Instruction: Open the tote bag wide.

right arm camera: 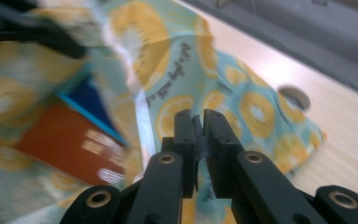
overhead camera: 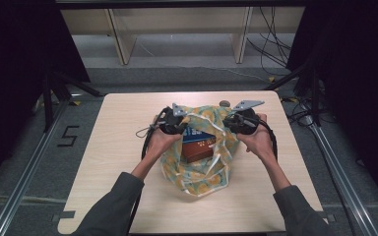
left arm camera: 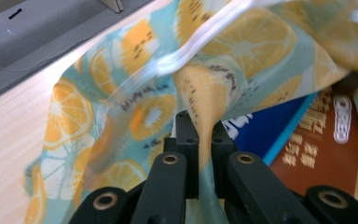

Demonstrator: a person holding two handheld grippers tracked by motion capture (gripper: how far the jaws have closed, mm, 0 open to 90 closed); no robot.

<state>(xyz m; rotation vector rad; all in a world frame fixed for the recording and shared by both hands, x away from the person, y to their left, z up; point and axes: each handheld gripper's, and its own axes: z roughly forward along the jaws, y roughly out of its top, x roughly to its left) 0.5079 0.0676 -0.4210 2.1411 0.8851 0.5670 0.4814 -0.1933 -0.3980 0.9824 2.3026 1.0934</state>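
Note:
A plastic bag (overhead camera: 199,177) printed with orange slices lies in the middle of the table, its mouth held wide. Inside it lie a brown-red box (overhead camera: 198,147) and a blue box (overhead camera: 195,132). My left gripper (overhead camera: 183,125) is at the left rim of the mouth. In the left gripper view its jaws (left arm camera: 199,128) are shut on a fold of the bag (left arm camera: 135,93), with the brown-red box (left arm camera: 317,149) to their right. My right gripper (overhead camera: 229,123) is at the right rim. Its jaws (right arm camera: 196,122) pinch the bag's edge (right arm camera: 182,56).
The light wooden table (overhead camera: 128,196) has bare room around the bag. A small round grey cap (overhead camera: 224,103) is set in the table near its far edge. Beyond the table stand wooden shelf legs (overhead camera: 120,44) and floor cables (overhead camera: 270,44); metal rails run along both sides.

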